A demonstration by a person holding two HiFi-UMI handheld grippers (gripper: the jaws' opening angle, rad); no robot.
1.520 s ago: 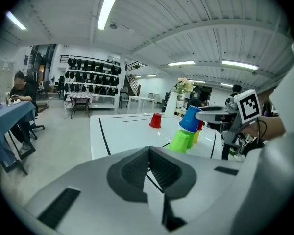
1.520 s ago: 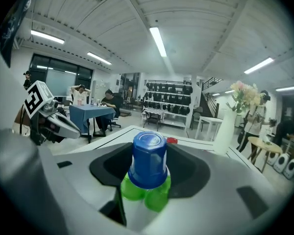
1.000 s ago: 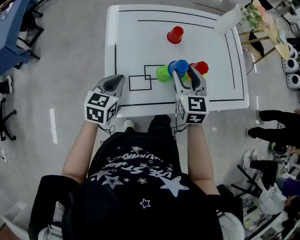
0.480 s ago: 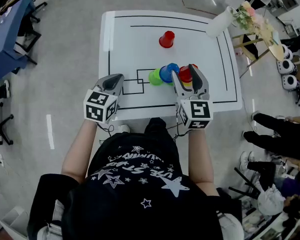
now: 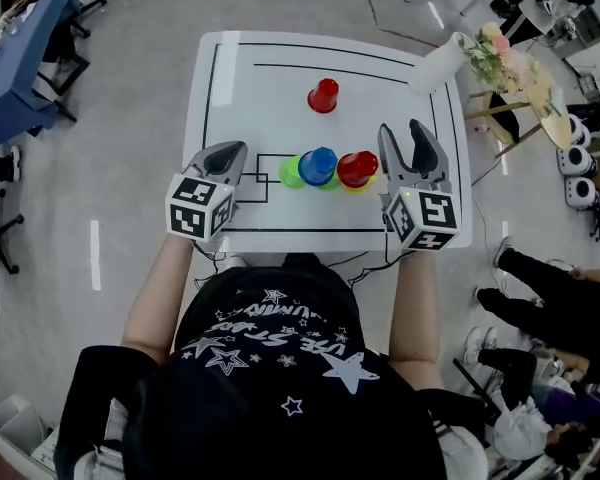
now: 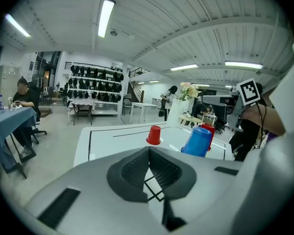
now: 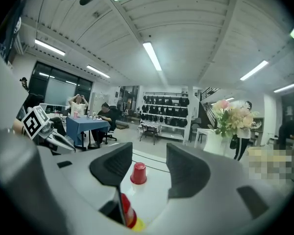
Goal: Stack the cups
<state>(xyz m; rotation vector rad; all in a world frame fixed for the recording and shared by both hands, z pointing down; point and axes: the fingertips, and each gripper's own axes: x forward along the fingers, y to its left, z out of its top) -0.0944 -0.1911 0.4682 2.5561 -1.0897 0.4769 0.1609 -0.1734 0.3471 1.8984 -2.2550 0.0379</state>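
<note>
On the white table [image 5: 250, 88] a green cup [image 5: 291, 173], a blue cup [image 5: 318, 165] and a red cup on a yellow one [image 5: 357, 168] stand in a tight row near the front. Another red cup [image 5: 323, 95] stands upside down, alone, farther back. My right gripper [image 5: 403, 134] is just right of the red-on-yellow cup; its jaws are closing with nothing between them. In the right gripper view that cup [image 7: 129, 214] shows low at the left jaw, and the lone red cup [image 7: 138, 173] lies ahead. My left gripper [image 5: 234, 151] is shut and empty, left of the green cup.
A white vase with flowers [image 5: 448, 44] stands at the table's far right corner. Black lines and small rectangles [image 5: 276, 164] mark the tabletop. A blue table [image 5: 15, 63] with chairs is at the far left; a person's legs [image 5: 540, 278] are at the right.
My right gripper held the red cup between its jaws by the blue cup, let it go on the yellow one, and has moved off to the right. The left gripper has stayed put.
</note>
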